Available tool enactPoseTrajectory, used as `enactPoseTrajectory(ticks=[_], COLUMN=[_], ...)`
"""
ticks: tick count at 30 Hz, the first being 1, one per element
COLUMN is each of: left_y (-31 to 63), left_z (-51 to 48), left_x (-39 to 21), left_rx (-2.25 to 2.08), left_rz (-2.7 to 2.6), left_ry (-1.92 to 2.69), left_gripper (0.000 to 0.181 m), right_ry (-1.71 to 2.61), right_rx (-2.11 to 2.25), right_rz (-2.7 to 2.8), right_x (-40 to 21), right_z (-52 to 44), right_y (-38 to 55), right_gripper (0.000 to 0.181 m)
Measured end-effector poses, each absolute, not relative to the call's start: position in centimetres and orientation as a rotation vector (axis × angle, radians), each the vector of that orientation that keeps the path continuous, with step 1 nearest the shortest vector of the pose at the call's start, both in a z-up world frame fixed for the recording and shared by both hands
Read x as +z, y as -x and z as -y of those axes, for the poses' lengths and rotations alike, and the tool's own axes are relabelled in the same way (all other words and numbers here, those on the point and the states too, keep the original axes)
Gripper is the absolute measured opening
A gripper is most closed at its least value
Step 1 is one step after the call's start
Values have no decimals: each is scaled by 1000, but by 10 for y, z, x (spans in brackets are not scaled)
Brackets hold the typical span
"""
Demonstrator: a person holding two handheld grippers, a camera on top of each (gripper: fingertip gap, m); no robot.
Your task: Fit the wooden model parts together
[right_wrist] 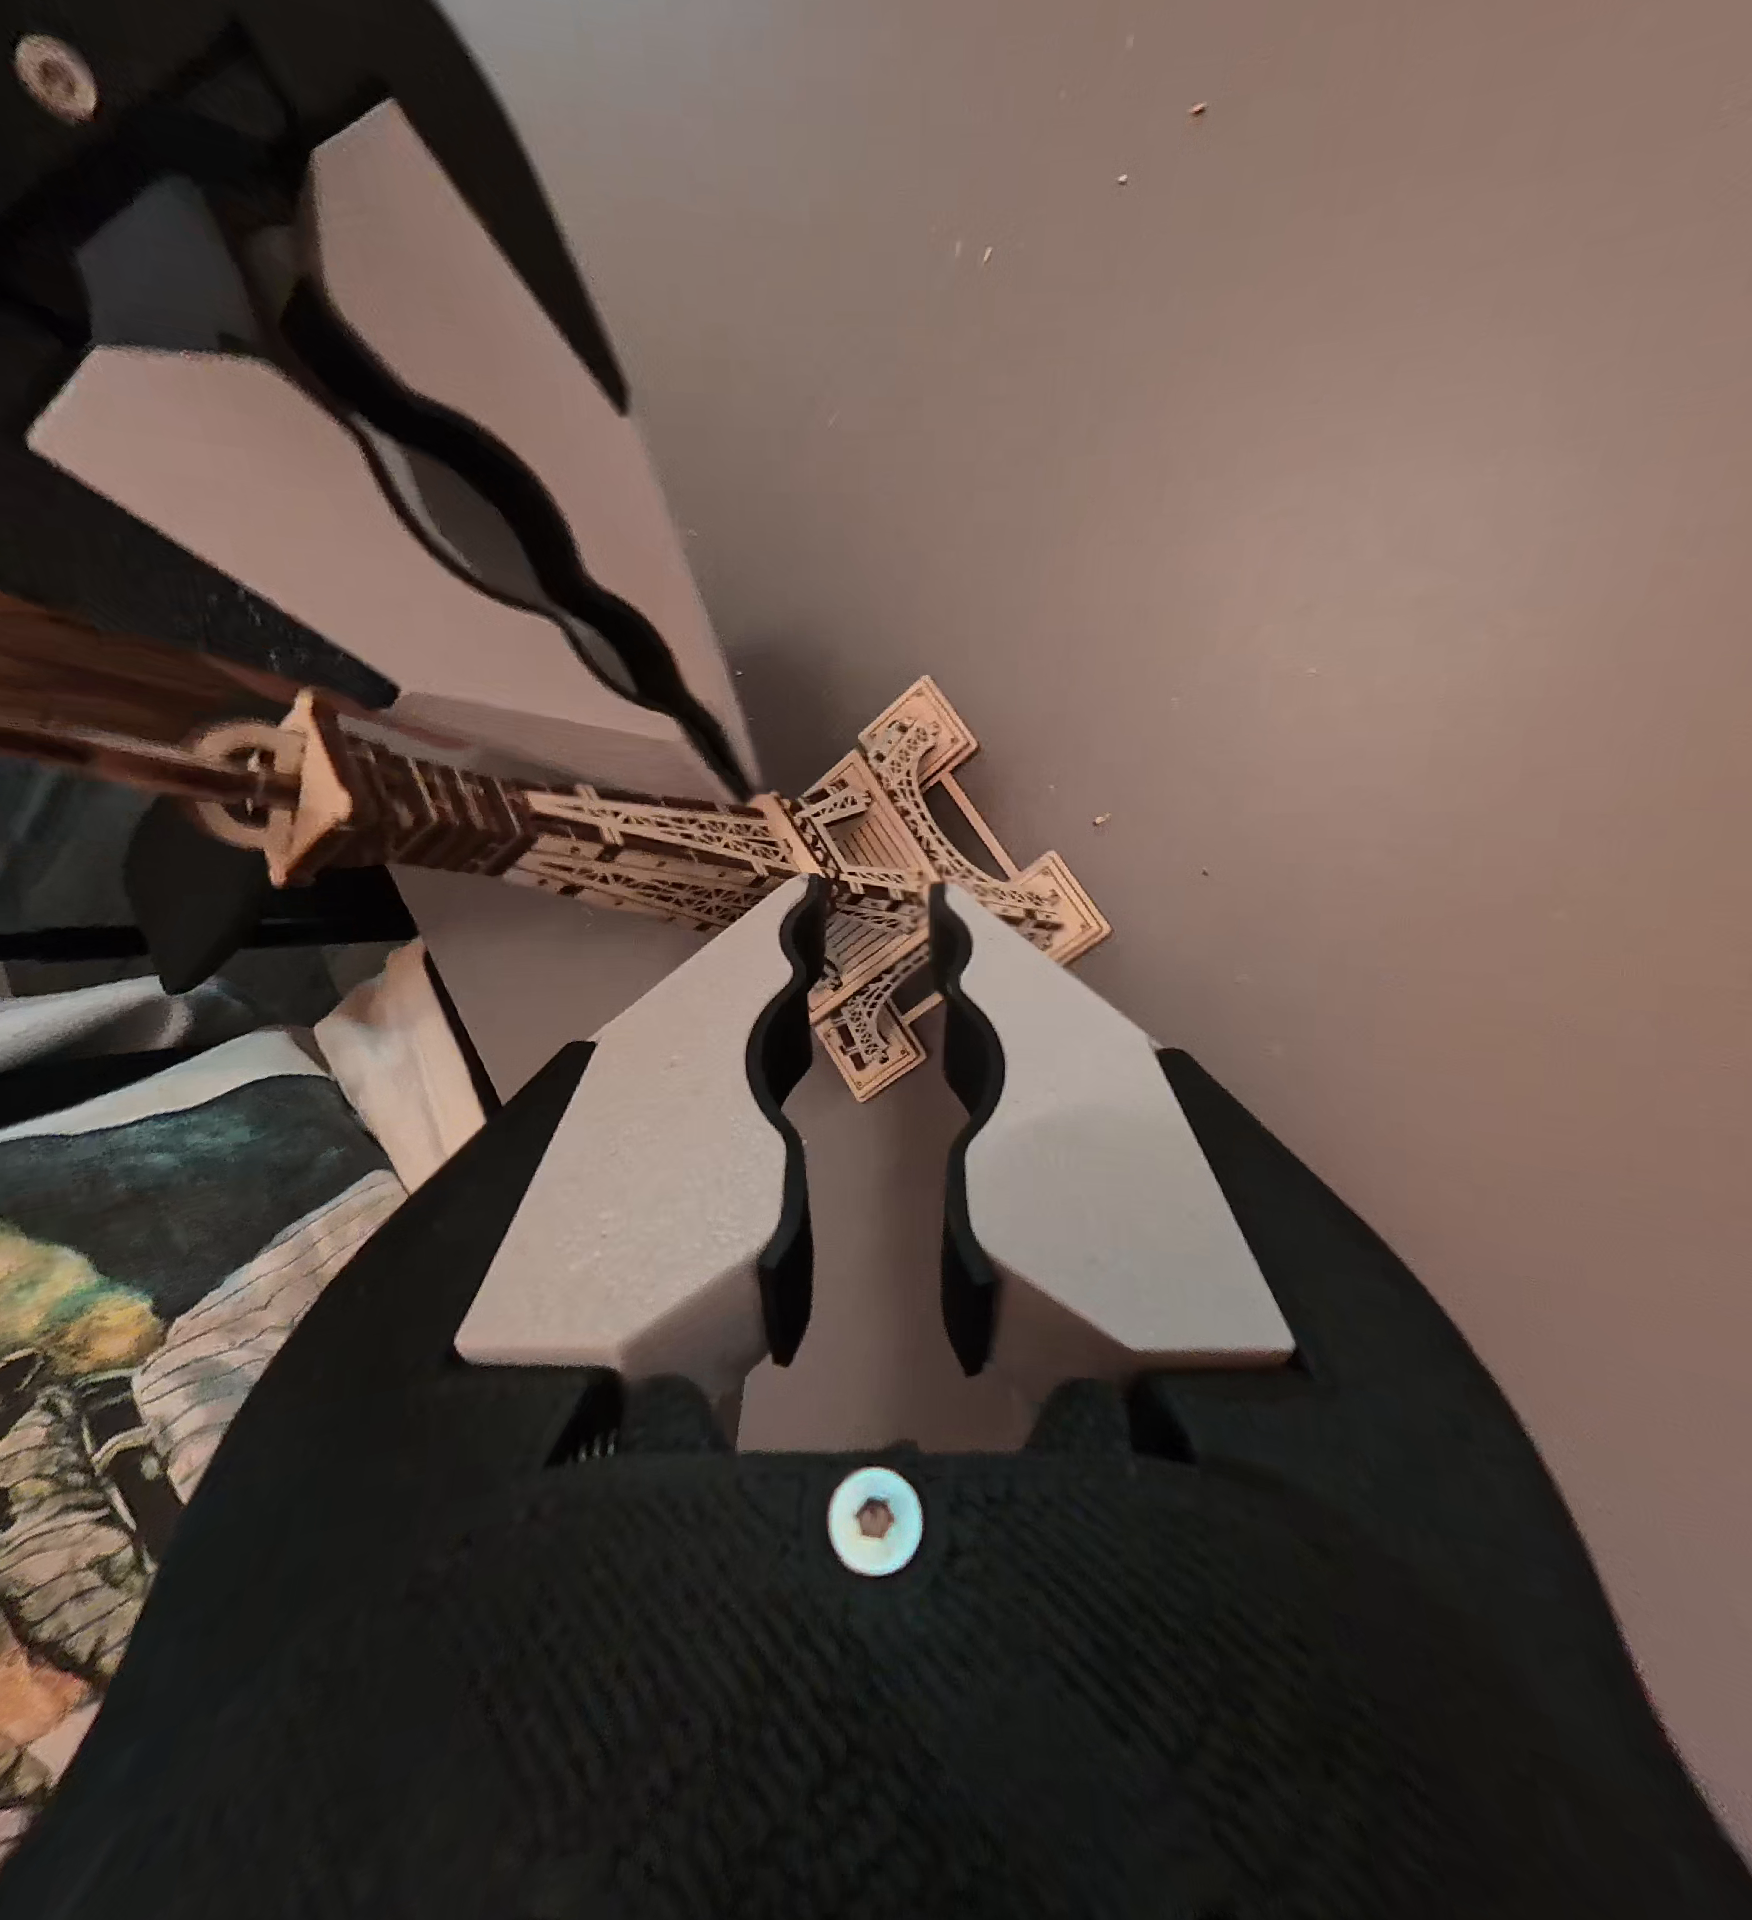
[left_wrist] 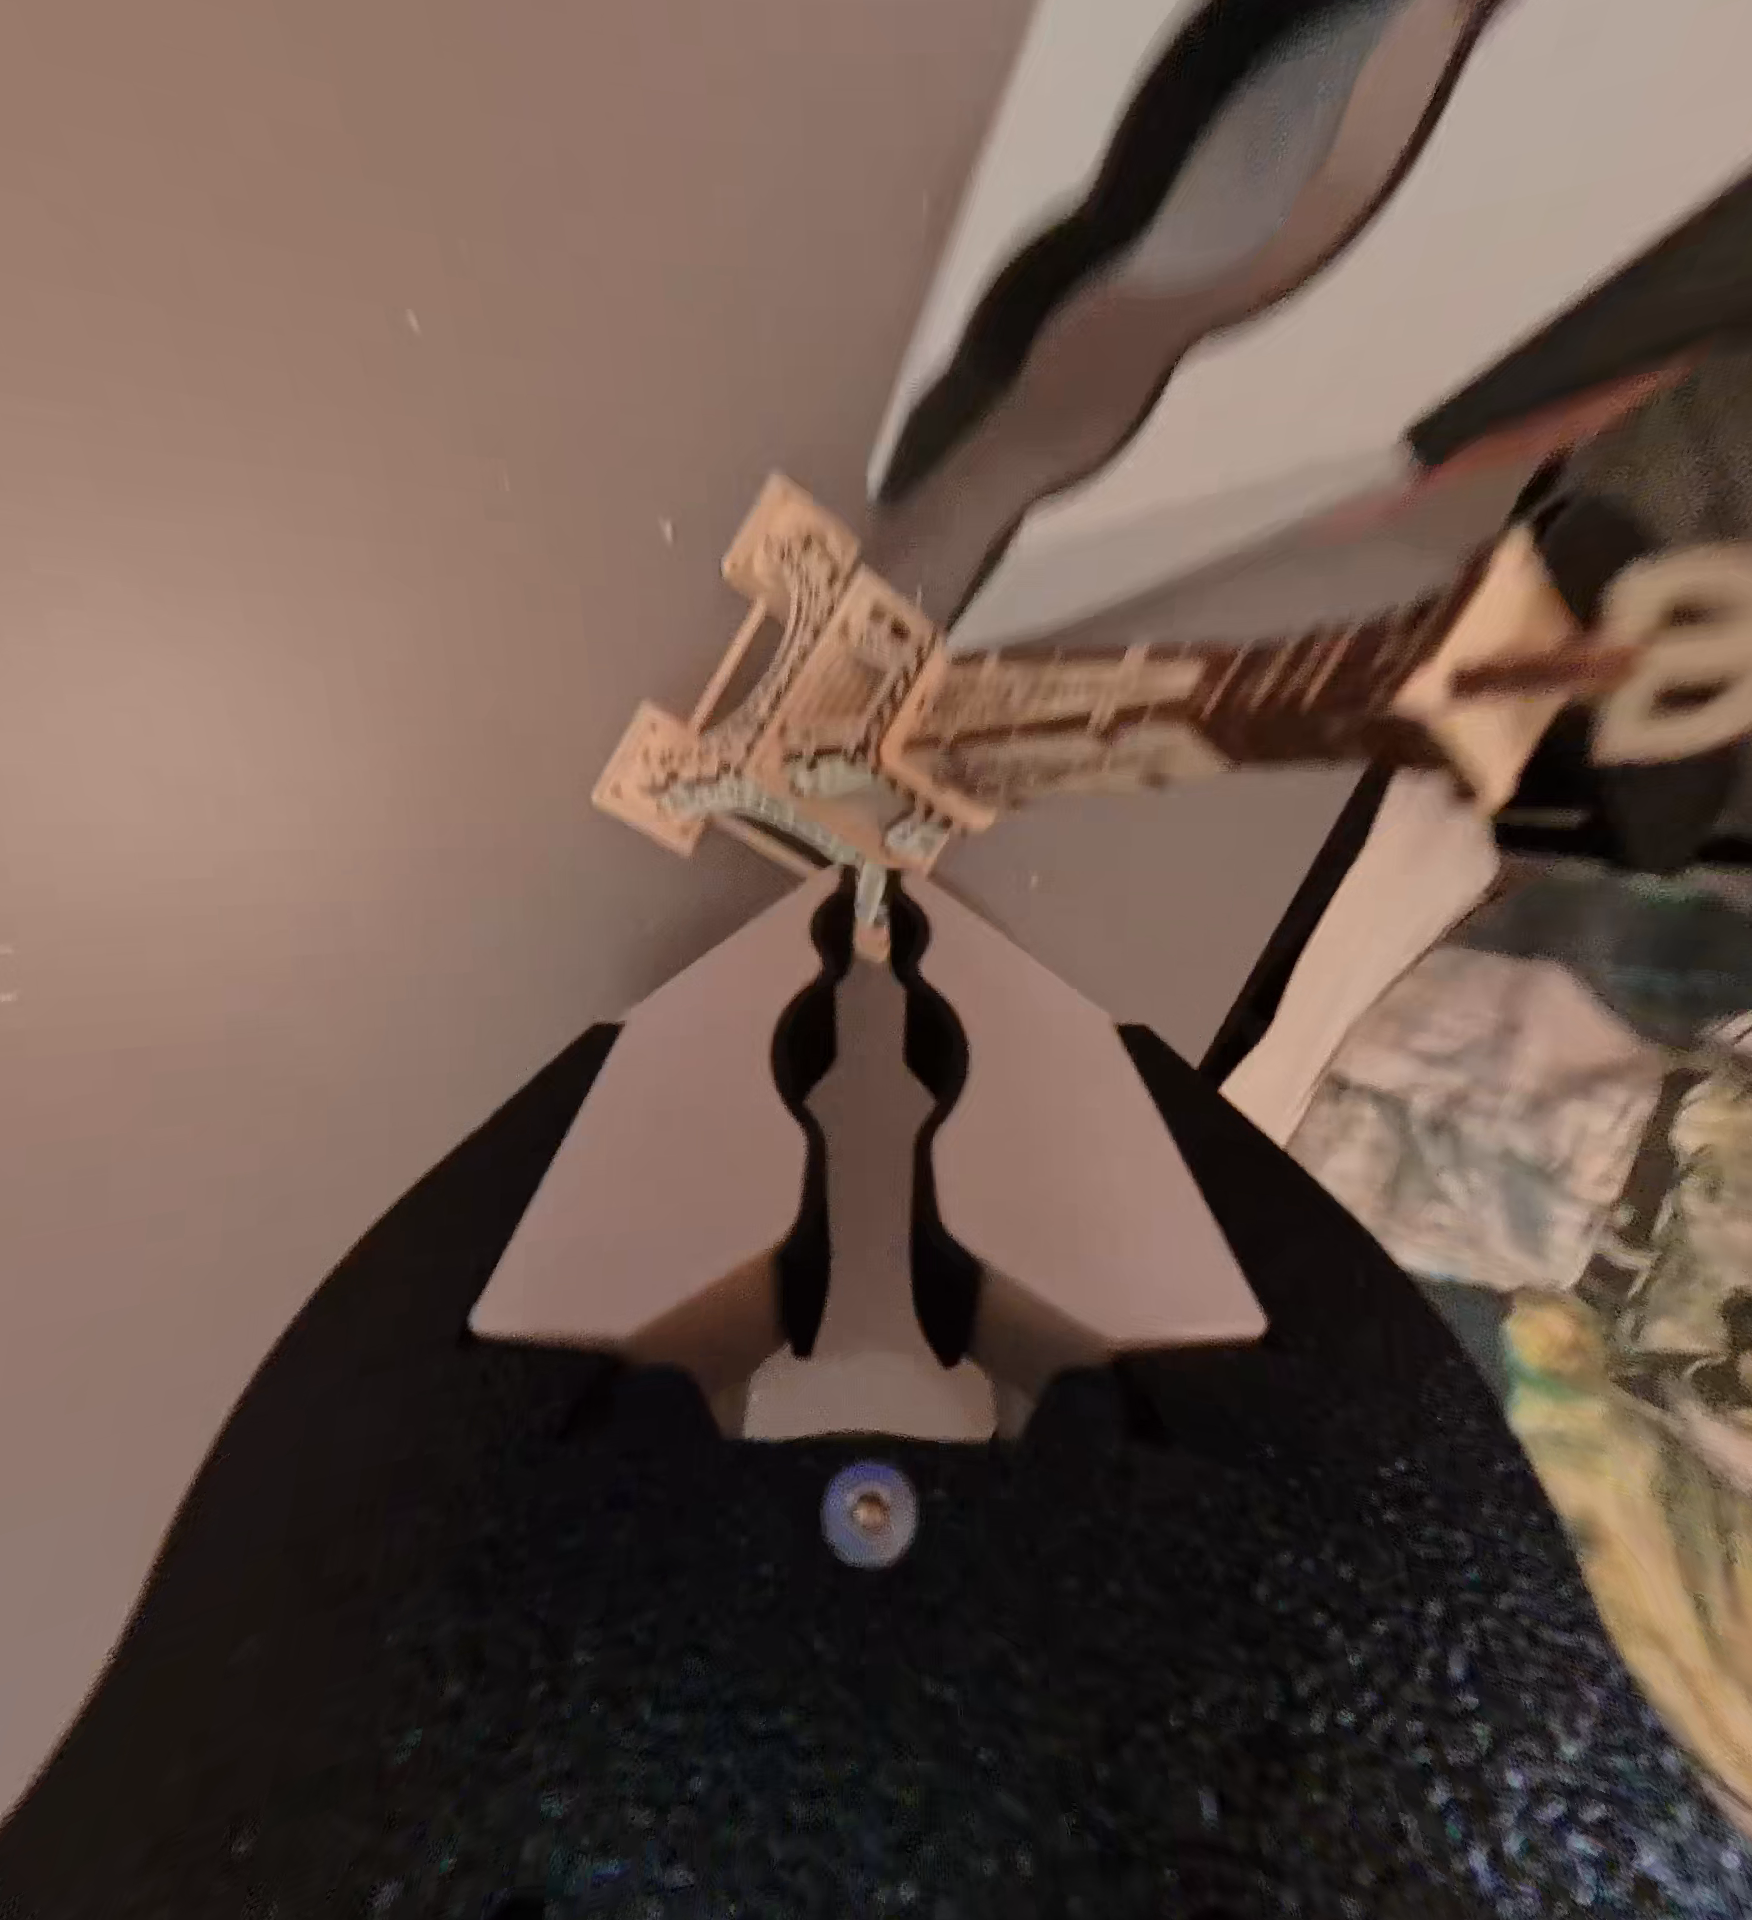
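Note:
A laser-cut wooden tower model (left_wrist: pixel 851 707) stands with its four feet on the brown-grey tabletop (left_wrist: pixel 228 623). It also shows in the right wrist view (right_wrist: pixel 643 842). A round wooden piece (right_wrist: pixel 248 790) sits at its top. My left gripper (left_wrist: pixel 867 914) is shut on a thin part at the tower's middle platform, and it shows in the right wrist view (right_wrist: pixel 742 784) too. My right gripper (right_wrist: pixel 877 894) is closed to a narrow gap around the tower's lower section, just above the arches. It appears blurred in the left wrist view (left_wrist: pixel 929 540).
A patterned cloth (right_wrist: pixel 72 1299) lies beyond the table edge, on the tower-top side. It also shows in the left wrist view (left_wrist: pixel 1578 1143). Small wood crumbs (right_wrist: pixel 986 252) are scattered on the tabletop (right_wrist: pixel 1371 623). The gap from one gripper's tips to the other's is roughly 5 cm.

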State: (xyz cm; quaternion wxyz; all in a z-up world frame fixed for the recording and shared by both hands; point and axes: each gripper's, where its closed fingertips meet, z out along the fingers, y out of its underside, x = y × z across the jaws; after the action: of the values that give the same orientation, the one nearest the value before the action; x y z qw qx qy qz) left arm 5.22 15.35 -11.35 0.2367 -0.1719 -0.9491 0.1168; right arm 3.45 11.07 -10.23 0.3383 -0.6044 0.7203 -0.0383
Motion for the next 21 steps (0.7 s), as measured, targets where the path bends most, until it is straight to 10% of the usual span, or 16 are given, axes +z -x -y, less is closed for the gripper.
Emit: enactPoseTrajectory(ticks=[21], left_y=[-34], left_z=[-148], left_x=[-72], left_rx=[919], left_rz=[2449], left_ry=[1052], left_gripper=[32], right_ry=[1798], right_rx=[-516], right_rz=[-1614], right_x=[-86], right_z=[-97], right_y=[-2], right_gripper=[77])
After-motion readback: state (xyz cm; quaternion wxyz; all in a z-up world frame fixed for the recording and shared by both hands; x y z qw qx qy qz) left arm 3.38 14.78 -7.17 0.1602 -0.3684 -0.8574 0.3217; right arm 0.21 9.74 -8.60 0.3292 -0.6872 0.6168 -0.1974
